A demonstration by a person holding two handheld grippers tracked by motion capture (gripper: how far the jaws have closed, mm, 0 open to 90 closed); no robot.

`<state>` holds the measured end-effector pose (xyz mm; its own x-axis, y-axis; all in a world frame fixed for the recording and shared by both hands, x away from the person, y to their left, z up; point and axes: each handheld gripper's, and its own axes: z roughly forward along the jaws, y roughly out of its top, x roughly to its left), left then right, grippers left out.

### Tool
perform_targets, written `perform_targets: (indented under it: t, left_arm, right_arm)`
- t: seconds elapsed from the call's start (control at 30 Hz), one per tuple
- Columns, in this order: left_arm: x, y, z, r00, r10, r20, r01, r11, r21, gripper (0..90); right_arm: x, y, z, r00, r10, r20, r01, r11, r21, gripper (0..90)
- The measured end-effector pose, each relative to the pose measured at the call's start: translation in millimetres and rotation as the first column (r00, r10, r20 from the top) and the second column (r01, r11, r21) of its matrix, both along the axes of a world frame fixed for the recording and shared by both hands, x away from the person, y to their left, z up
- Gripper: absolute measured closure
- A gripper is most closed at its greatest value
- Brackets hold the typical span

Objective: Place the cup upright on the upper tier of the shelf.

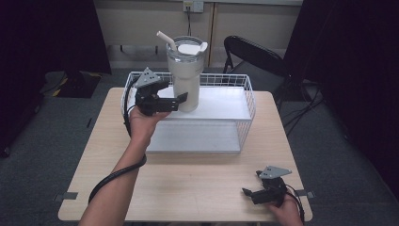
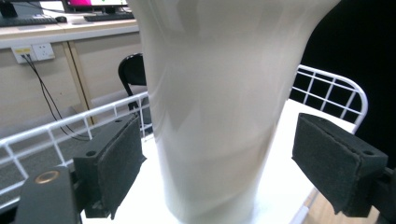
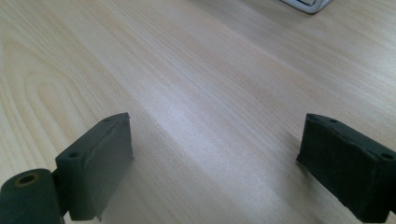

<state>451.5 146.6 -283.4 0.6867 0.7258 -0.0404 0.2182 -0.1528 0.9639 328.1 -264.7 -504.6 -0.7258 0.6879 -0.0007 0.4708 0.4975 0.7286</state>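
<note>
A tall cream tumbler with a clear lid and a straw stands upright on the top shelf of a white wire rack. My left gripper is open at the tumbler's lower part, one jaw on either side. In the left gripper view the tumbler stands between the two black pads, with a gap on each side and no contact. My right gripper lies low over the wooden table near its front right corner. It is open, with bare wood between its jaws.
The rack takes up the back half of the table, and its wire rim rises around the shelf. A black folding chair stands behind the table at the right. Cables run along the floor beside it.
</note>
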Motion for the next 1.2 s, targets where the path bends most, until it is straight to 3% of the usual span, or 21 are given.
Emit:
perform_targets:
  t: [0.53,0.93,0.97,1.2]
  left_arm:
    - [-33.6,27.6,-10.3,0.9994,-0.035,0.002,0.035,0.9986,0.039,16.2]
    - [-53.4,34.0,-28.5,0.9979,-0.054,-0.036,0.054,0.9985,0.009,16.2]
    - [-54.7,35.0,-30.2,0.9980,-0.054,-0.033,0.054,0.9982,0.024,16.2]
    - [-62.2,41.6,-41.2,0.9986,-0.036,-0.038,0.037,0.9990,0.023,16.3]
  right_arm:
    - [0.0,0.0,0.0,1.0000,0.000,0.000,0.000,1.0000,0.000,8.9]
    - [0.0,0.0,0.1,1.0000,0.000,-0.001,0.000,1.0000,-0.001,8.9]
    - [0.1,0.0,0.1,1.0000,0.000,-0.001,0.000,1.0000,-0.001,8.9]
    - [0.2,0.0,0.1,1.0000,0.000,-0.001,0.000,1.0000,-0.002,8.9]
